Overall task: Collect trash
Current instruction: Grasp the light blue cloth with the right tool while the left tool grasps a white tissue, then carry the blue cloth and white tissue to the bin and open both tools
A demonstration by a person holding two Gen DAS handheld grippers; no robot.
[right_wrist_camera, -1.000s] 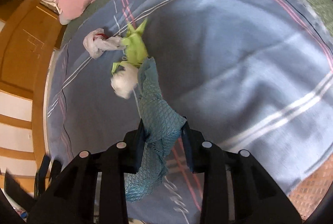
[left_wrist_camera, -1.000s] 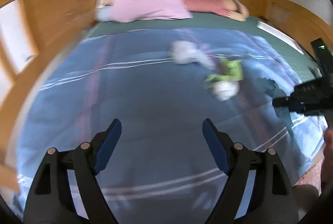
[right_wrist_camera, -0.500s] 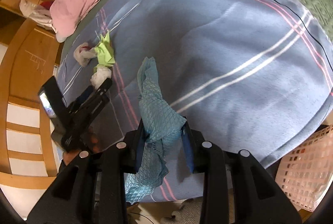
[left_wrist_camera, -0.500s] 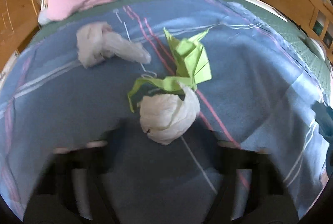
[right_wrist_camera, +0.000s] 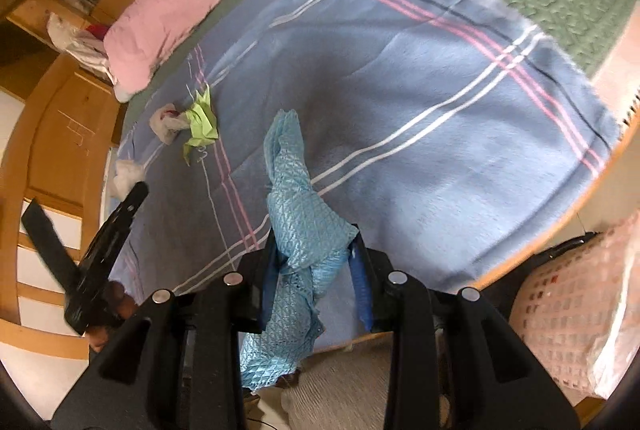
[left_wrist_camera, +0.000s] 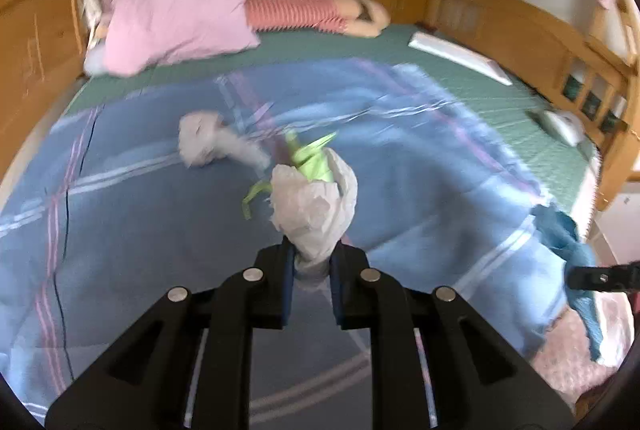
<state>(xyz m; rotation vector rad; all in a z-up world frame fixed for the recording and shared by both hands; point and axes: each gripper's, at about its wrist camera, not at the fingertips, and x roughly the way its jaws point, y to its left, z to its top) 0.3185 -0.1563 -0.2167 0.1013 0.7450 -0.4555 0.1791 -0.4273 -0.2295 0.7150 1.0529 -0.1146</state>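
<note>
My left gripper (left_wrist_camera: 311, 270) is shut on a crumpled white tissue (left_wrist_camera: 316, 206) and holds it above the blue plaid blanket (left_wrist_camera: 120, 230). Behind it lie a folded green paper (left_wrist_camera: 310, 154) and a white plastic bag (left_wrist_camera: 208, 144). My right gripper (right_wrist_camera: 314, 270) is shut on a teal textured wrapper (right_wrist_camera: 298, 198), held over the blanket's near edge. In the right wrist view the green paper (right_wrist_camera: 202, 122) and white bag (right_wrist_camera: 164, 122) lie far left, and the left gripper's tissue (right_wrist_camera: 128, 176) shows at the blanket's left edge.
A pink pillow (left_wrist_camera: 176, 22) and a striped cushion (left_wrist_camera: 296, 10) lie at the head of the green mattress (left_wrist_camera: 460, 82). Wooden bed walls surround it. A pale mesh basket (right_wrist_camera: 576, 310) stands on the floor at lower right.
My left gripper closed on the white tissue and lifted it off the blanket. My right gripper pulled back toward the bed's edge with the teal wrapper; the basket came further into view.
</note>
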